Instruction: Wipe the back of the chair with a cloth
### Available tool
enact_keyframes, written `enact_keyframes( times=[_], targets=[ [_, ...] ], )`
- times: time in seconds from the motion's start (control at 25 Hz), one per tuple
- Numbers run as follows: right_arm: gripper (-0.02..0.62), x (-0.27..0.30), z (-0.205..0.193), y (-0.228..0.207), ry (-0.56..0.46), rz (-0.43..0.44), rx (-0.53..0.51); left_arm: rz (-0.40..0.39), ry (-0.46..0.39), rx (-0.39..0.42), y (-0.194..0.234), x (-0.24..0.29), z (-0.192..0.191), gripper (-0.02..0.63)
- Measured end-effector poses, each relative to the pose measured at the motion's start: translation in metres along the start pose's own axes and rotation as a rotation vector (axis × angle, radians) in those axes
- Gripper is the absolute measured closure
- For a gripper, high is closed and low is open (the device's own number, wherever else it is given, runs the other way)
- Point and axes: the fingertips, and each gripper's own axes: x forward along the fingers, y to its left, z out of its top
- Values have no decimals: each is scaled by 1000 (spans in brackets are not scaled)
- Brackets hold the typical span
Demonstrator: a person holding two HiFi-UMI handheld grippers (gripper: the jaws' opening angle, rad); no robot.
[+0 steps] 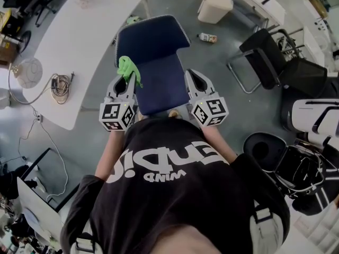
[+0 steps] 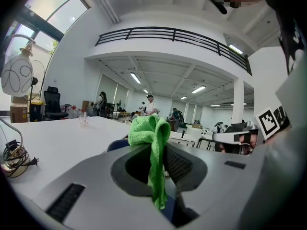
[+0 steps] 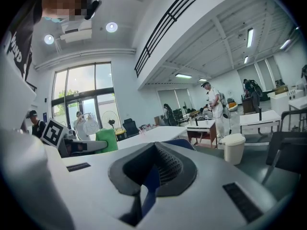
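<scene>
A blue chair (image 1: 152, 44) stands just in front of me, its backrest (image 1: 160, 86) nearest to me. My left gripper (image 1: 126, 79) is at the backrest's left edge, shut on a bright green cloth (image 1: 128, 67). In the left gripper view the cloth (image 2: 152, 134) bunches above the closed jaws and a strip hangs down between them. My right gripper (image 1: 194, 80) is at the backrest's right edge, shut with nothing in it. In the right gripper view (image 3: 153, 169) only the chair's blue shows behind the narrow slit between the jaws.
A curved white table (image 1: 79, 36) runs along the left with a small fan (image 1: 27, 72) and coiled cables (image 1: 61, 83). On the floor beyond the chair are a white bin (image 1: 214, 7) and a bottle (image 1: 208, 37). A black chair (image 1: 265, 57) and bags (image 1: 296, 168) crowd the right.
</scene>
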Motion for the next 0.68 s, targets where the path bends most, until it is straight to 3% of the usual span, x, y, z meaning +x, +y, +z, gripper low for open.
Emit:
enact_keyframes(
  times=[0.68],
  targets=[
    [603, -3, -2, 8, 8, 3, -9, -5, 18, 2, 2, -7, -6, 549]
  ],
)
